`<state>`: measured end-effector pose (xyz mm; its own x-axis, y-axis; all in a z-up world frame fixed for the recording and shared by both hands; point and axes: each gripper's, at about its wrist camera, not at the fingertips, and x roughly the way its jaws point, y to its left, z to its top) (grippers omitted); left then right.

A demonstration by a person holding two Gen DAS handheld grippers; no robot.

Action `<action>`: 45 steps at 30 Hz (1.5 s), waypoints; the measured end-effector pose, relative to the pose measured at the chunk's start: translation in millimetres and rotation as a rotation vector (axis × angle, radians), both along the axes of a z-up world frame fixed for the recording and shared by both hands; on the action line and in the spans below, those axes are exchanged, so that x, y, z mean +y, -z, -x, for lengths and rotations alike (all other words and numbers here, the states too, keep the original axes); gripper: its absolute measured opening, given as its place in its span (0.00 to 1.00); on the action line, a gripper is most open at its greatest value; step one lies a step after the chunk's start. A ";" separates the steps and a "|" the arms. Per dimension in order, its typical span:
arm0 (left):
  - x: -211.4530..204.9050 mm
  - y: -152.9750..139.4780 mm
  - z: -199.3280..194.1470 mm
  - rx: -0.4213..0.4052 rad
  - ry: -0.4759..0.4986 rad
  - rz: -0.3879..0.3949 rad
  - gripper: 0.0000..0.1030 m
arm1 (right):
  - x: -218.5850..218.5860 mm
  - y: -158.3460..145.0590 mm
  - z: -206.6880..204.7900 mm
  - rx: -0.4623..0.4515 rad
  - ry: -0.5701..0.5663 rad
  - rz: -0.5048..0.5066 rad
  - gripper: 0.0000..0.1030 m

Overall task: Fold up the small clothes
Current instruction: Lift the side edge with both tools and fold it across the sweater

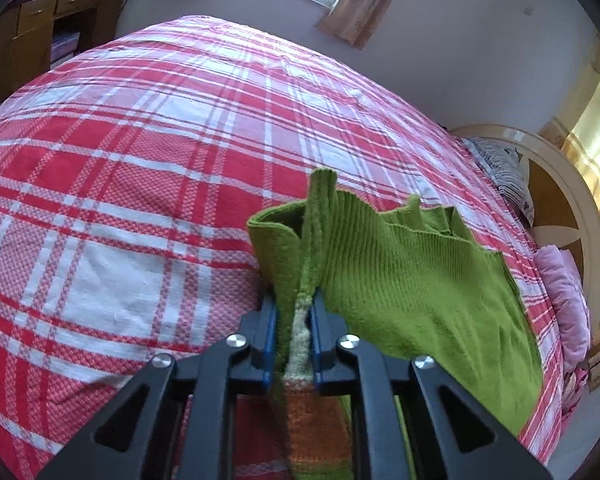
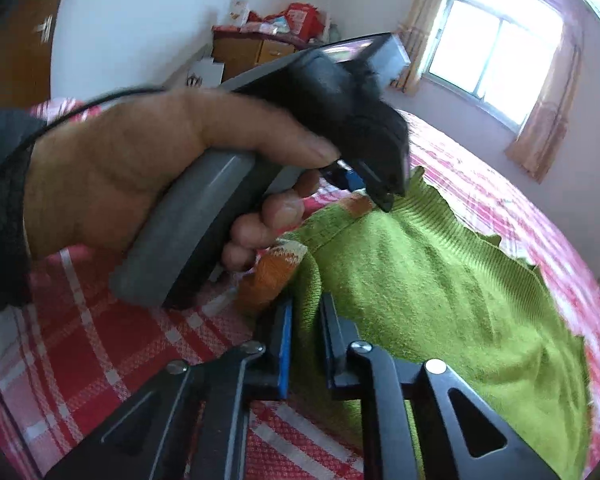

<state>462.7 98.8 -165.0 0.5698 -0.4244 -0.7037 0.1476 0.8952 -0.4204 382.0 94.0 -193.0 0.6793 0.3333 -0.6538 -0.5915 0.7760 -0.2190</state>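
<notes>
A small green knit sweater (image 1: 412,284) with orange and cream stripes lies partly lifted on the red plaid bed (image 1: 132,184). My left gripper (image 1: 294,304) is shut on a bunched edge of the sweater and holds it up. In the right wrist view my right gripper (image 2: 305,312) is shut on another green edge of the sweater (image 2: 440,288). The left gripper's body, held in a hand (image 2: 112,176), sits just above and left, its fingers on the sweater's far edge.
The bed's plaid cover (image 2: 80,332) spreads to the left and far side. A wooden headboard (image 1: 560,200) and pink pillow (image 1: 568,304) lie at the right. A wooden desk (image 1: 32,36) stands beyond the bed. Windows with curtains (image 2: 496,40) are on the far wall.
</notes>
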 end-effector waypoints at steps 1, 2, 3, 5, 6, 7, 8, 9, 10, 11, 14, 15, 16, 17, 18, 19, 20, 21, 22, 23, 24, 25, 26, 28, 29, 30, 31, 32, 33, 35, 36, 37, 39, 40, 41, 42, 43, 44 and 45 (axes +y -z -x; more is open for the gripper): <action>0.1 -0.3 0.6 0.001 -0.003 0.005 0.13 | -2.7 -1.5 -0.4 0.003 0.000 -0.015 0.10; 0.2 -0.6 0.9 0.002 -0.004 0.008 0.13 | -5.1 -3.2 0.0 0.003 0.001 -0.029 0.10; 0.6 -1.5 1.3 0.007 -0.007 0.013 0.13 | -7.6 -5.5 0.9 0.002 0.001 -0.046 0.10; 2.3 -3.6 2.2 0.010 -0.013 0.025 0.13 | -12.7 -9.0 2.8 0.001 0.001 -0.074 0.09; 2.8 -5.8 2.9 0.009 -0.016 0.030 0.13 | -16.5 -11.7 3.7 0.003 0.003 -0.098 0.09; 2.4 -7.6 3.4 0.008 -0.018 0.031 0.13 | -19.2 -12.6 4.0 0.008 0.005 -0.112 0.09; 2.0 -9.8 3.9 0.006 -0.020 0.034 0.13 | -24.6 -13.9 3.8 0.019 0.007 -0.137 0.09; 0.8 -13.2 5.2 0.001 -0.020 0.035 0.13 | -27.7 -16.2 2.4 0.028 0.009 -0.156 0.09; -0.3 -15.7 5.5 -0.002 -0.020 0.036 0.13 | -33.4 -19.4 1.2 0.042 0.015 -0.184 0.09; -1.4 -18.5 6.3 -0.006 -0.019 0.040 0.13 | -37.0 -20.8 0.8 0.050 0.018 -0.201 0.09; -6.3 -28.6 8.7 -0.019 -0.018 0.052 0.13 | -49.7 -27.2 -3.0 0.072 0.031 -0.263 0.09; -8.9 -32.4 9.1 -0.024 -0.019 0.059 0.13 | -54.9 -29.1 -3.6 0.075 0.035 -0.279 0.09; -11.2 -36.0 9.5 -0.026 -0.020 0.069 0.13 | -60.7 -31.5 -4.3 0.079 0.039 -0.299 0.09; -13.9 -39.3 10.0 -0.028 -0.019 0.077 0.13 | -68.2 -34.4 -5.0 0.083 0.046 -0.323 0.09; -17.4 -43.1 10.7 -0.032 -0.018 0.079 0.13 | -75.4 -36.7 -6.2 0.089 0.052 -0.345 0.08; -21.8 -47.7 11.7 -0.039 -0.020 0.080 0.13 | -79.6 -37.8 -6.6 0.093 0.056 -0.359 0.08; -24.6 -50.7 12.6 -0.042 -0.021 0.083 0.13 | -87.5 -39.9 -7.8 0.099 0.064 -0.383 0.08; -28.9 -54.9 12.9 -0.044 -0.024 0.093 0.13 | -95.9 -41.9 -9.0 0.104 0.071 -0.408 0.07; -31.0 -57.0 12.9 -0.044 -0.028 0.098 0.13 | -100.5 -42.0 -9.0 0.108 0.075 -0.422 0.06; -35.0 -60.7 12.8 -0.045 -0.029 0.107 0.13 | -109.1 -43.2 -10.1 0.116 0.082 -0.449 0.06; -39.3 -64.1 12.7 -0.047 -0.028 0.115 0.13 | -114.8 -43.5 -10.7 0.122 0.087 -0.470 0.06; -41.9 -66.2 13.0 -0.049 -0.028 0.118 0.13 | -125.4 -44.9 -12.2 0.131 0.095 -0.503 0.05; -47.4 -69.9 13.3 -0.054 -0.025 0.120 0.13 | -133.2 -45.5 -12.8 0.136 0.100 -0.524 0.05; -59.1 -76.4 14.0 -0.065 -0.014 0.116 0.13 | -146.1 -46.3 -13.2 0.146 0.109 -0.563 0.05; -63.0 -78.3 14.7 -0.068 -0.009 0.112 0.13 | -153.8 -46.4 -13.7 0.152 0.114 -0.588 0.05; -68.8 -81.0 14.9 -0.071 -0.002 0.110 0.13 | -159.0 -46.3 -14.2 0.155 0.118 -0.606 0.05; -75.8 -84.7 15.6 -0.076 0.007 0.109 0.13 | -166.4 -48.0 -12.9 0.157 0.126 -0.630 0.05; -82.5 -88.0 15.8 -0.083 0.015 0.103 0.13 | -172.4 -48.7 -12.7 0.156 0.133 -0.646 0.05; -89.3 -91.4 15.8 -0.089 0.024 0.098 0.12 | -177.2 -50.0 -11.8 0.158 0.140 -0.664 0.05; -99.1 -96.2 15.6 -0.098 0.038 0.097 0.12 | -192.7 -53.7 -7.3 0.161 0.155 -0.702 0.05; -106.0 -98.4 15.1 -0.102 0.045 0.094 0.12 | -200.3 -54.4 -6.2 0.159 0.163 -0.716 0.05; -111.9 -99.8 14.5 -0.103 0.053 0.094 0.12 | -210.3 -55.3 -4.8 0.157 0.169 -0.724 0.05; -122.8 -101.5 13.5 -0.103 0.068 0.089 0.12 | -221.2 -57.0 -2.2 0.154 0.180 -0.738 0.05; -128.3 -102.5 13.5 -0.104 0.075 0.087 0.12 | -229.5 -57.2 -1.0 0.153 0.188 -0.749 0.05; -134.6 -104.1 13.8 -0.106 0.084 0.084 0.13 | -235.0 -57.1 0.1 0.152 0.193 -0.755 0.05; -142.8 -105.5 13.2 -0.108 0.094 0.079 0.13 | -242.1 -56.9 1.1 0.151 0.202 -0.764 0.05; -149.4 -107.3 13.3 -0.107 0.103 0.080 0.13 | -245.7 -57.9 3.3 0.151 0.206 -0.770 0.05; -154.2 -108.6 14.1 -0.107 0.112 0.080 0.12 | -253.1 -58.4 5.6 0.148 0.214 -0.778 0.05; -160.4 -109.9 14.1 -0.109 0.120 0.079 0.12 | -258.1 -58.3 6.1 0.146 0.219 -0.783 0.05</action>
<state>448.6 -61.6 -55.2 0.5828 -0.5452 -0.6026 0.2996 0.8335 -0.4643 375.9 -164.1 -134.7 0.7082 0.5991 -0.3736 -0.3898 0.7729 0.5006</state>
